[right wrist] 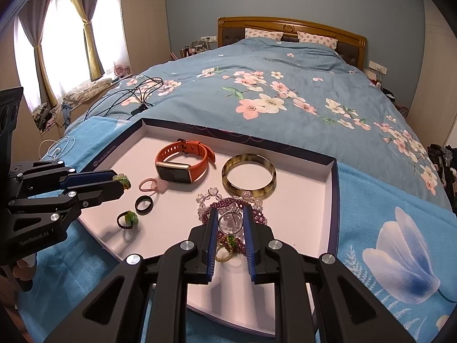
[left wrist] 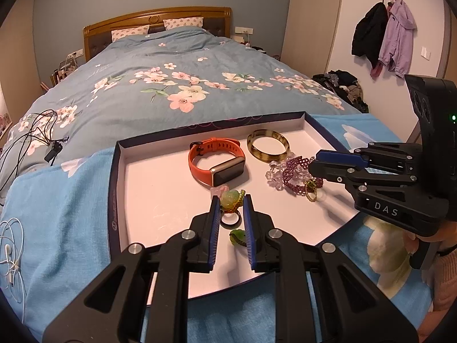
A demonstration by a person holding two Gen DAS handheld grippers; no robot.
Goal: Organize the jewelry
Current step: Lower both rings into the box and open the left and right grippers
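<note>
On the bed (left wrist: pixel 120 105) we log a tray (left wrist: pixel 120 188) holding jewelry. Left gripper (left wrist: pixel 232 203), marked "GenRobot.AI", clamps a green bead ring (left wrist: pixel 230 198); right gripper (right wrist: pixel 230 217), marked "DAS", clamps a clear pendant (right wrist: pixel 230 223) near the tray's front.

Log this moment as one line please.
left claw: shut on green ring | right claw: shut on clear bead | tray

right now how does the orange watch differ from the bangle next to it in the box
The orange smartwatch is a bright strap with holes, a buckle and a dark rectangular screen; the tortoiseshell bangle is one plain rigid ring, mottled brown and yellow. The smartwatch stands on its edge as a loop, while the bangle lies flat. Both rest apart from each other in the shallow box, and neither gripper touches them.
</note>
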